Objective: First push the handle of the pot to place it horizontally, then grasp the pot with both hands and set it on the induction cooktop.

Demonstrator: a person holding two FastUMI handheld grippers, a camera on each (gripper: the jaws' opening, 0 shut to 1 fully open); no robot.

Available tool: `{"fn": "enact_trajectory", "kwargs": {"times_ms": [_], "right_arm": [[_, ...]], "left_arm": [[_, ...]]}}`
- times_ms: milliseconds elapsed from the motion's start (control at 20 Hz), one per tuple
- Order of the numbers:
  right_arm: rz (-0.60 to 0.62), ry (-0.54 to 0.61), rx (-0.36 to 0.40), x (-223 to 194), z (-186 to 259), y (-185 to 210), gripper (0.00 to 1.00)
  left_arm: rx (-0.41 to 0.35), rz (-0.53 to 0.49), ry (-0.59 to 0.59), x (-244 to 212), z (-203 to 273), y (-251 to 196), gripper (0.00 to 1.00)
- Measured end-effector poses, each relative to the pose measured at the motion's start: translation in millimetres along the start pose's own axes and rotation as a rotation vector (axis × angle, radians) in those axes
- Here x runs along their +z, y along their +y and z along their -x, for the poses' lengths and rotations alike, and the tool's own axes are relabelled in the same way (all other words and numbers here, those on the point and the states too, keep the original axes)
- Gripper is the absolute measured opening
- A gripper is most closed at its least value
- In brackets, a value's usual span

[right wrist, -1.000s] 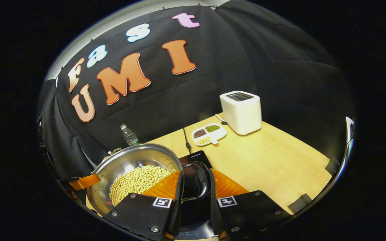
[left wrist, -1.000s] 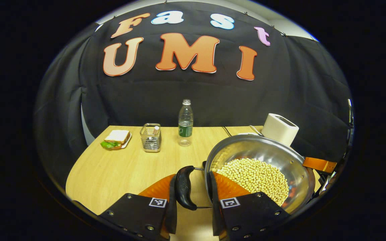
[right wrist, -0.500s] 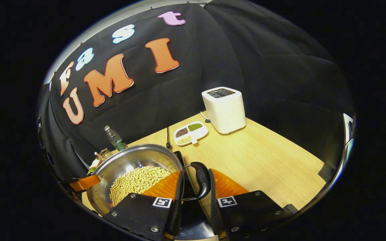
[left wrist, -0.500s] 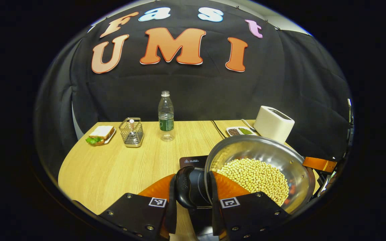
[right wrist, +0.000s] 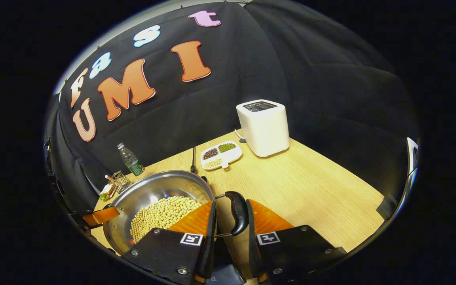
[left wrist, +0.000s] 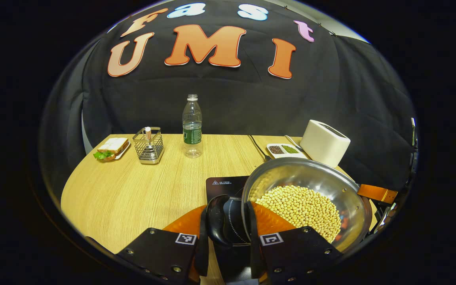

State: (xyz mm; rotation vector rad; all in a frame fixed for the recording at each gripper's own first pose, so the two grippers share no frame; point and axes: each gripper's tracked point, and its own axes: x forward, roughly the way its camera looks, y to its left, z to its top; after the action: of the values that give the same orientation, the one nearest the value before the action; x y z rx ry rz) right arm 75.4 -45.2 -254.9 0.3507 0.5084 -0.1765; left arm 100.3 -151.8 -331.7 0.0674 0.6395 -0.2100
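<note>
**Both grippers clamped on the pot's side handles, pot over the cooktop**

In the left gripper view, the left gripper [left wrist: 225, 237] sits at the bottom centre with both fingers pressed on a black loop handle [left wrist: 217, 218] of the steel pot [left wrist: 311, 174]. The pot fills the lower right of the frame and holds a heap of pale beans [left wrist: 301, 206]. Under the handle and the pot's left edge lies the dark induction cooktop [left wrist: 224, 185], on the wooden table [left wrist: 141, 190].

In the right gripper view, the right gripper [right wrist: 231, 241] at the bottom centre is closed on the pot's other black handle [right wrist: 237, 213]; the pot occupies the lower left there.

Toward the top of the table in the left gripper view stand a sandwich on a plate [left wrist: 109, 147], a wire basket [left wrist: 148, 145], a water bottle [left wrist: 192, 126], a divided dish of grains [left wrist: 283, 150] and a white toaster [left wrist: 325, 143].
</note>
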Motion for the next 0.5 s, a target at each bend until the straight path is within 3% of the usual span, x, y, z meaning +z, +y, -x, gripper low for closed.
{"fn": "enact_trajectory", "kwargs": {"times_ms": [100,200,250,400,500], "right_arm": [[-0.004,-0.010,0.001,-0.2,-0.9,-0.5,0.35],[0.011,-0.019,0.000,0.1,-3.7,0.3,0.41],[0.018,-0.020,-0.002,1.3,0.4,0.9,0.47],[0.055,-0.089,-0.026,21.8,12.1,3.0,0.58],[0.074,-0.131,-0.009,35.8,26.5,14.2,0.81]], "left_arm": [[-0.006,0.015,-0.002,-3.0,-3.2,0.8,0.43],[-0.021,0.038,0.012,-7.7,-2.5,-0.7,0.46],[-0.023,0.023,-0.005,-1.3,1.2,-3.0,0.52],[0.034,-0.081,-0.098,30.3,25.0,2.8,0.58],[0.067,-0.110,-0.174,54.7,45.0,4.6,0.70]]}}
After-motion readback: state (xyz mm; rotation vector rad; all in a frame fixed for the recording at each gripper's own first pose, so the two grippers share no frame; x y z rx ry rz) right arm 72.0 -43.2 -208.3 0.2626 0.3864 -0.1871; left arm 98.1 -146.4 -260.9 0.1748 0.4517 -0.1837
